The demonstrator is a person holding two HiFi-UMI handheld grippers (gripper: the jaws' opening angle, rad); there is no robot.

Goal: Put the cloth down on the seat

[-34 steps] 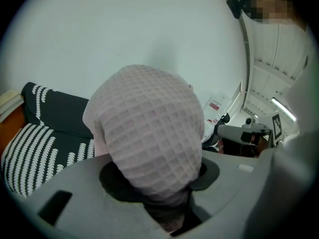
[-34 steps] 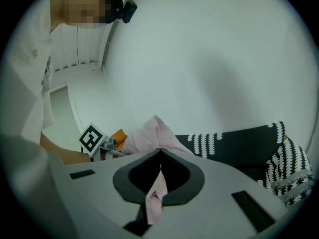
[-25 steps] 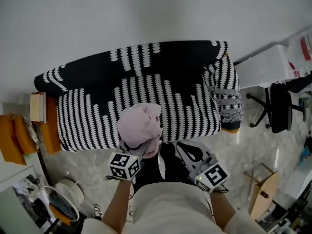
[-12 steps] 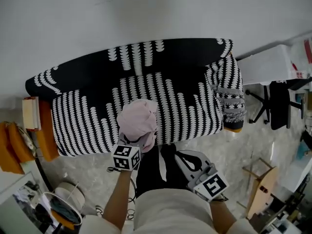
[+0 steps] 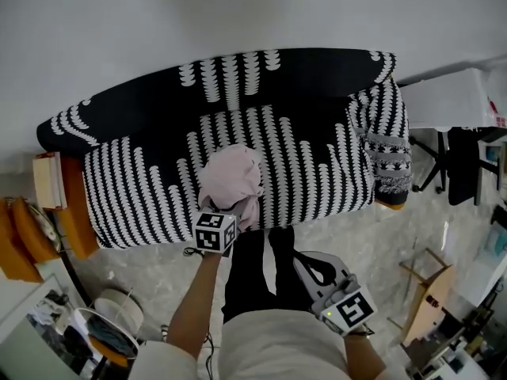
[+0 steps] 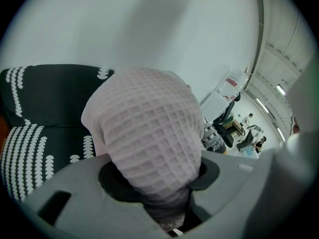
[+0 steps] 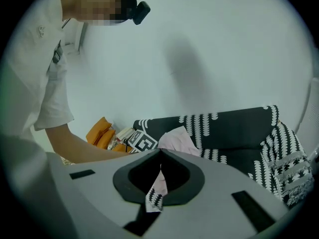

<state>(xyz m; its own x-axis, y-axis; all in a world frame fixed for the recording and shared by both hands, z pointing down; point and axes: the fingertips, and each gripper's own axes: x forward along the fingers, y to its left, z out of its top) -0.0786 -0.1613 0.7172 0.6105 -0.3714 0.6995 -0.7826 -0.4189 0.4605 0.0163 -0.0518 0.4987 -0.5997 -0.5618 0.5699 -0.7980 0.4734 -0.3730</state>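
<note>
A pink waffle-weave cloth [image 5: 231, 176] is bunched up just over the front of the black-and-white patterned sofa seat [image 5: 309, 172]. My left gripper [image 5: 230, 210] is shut on its lower end. In the left gripper view the cloth [image 6: 149, 133] billows up from between the jaws and hides the fingertips; the sofa [image 6: 45, 103] lies behind it. My right gripper [image 5: 299, 253] hangs back by the person's waist, shut and holding nothing. From the right gripper view [image 7: 160, 152] the cloth [image 7: 177, 139] shows beyond the jaw tips, over the sofa [image 7: 234, 128].
A grey patterned blanket [image 5: 388, 149] drapes the sofa's right arm. Books [image 5: 47, 180] and orange cushions [image 5: 16, 236] sit at the sofa's left end. An office chair [image 5: 459, 165], a white cabinet [image 5: 444, 101] and a wooden stool [image 5: 428, 291] stand on the right. A basket [image 5: 111, 331] is lower left.
My left gripper has carried the cloth forward, further over the seat. The right gripper has dropped back toward the person's body.
</note>
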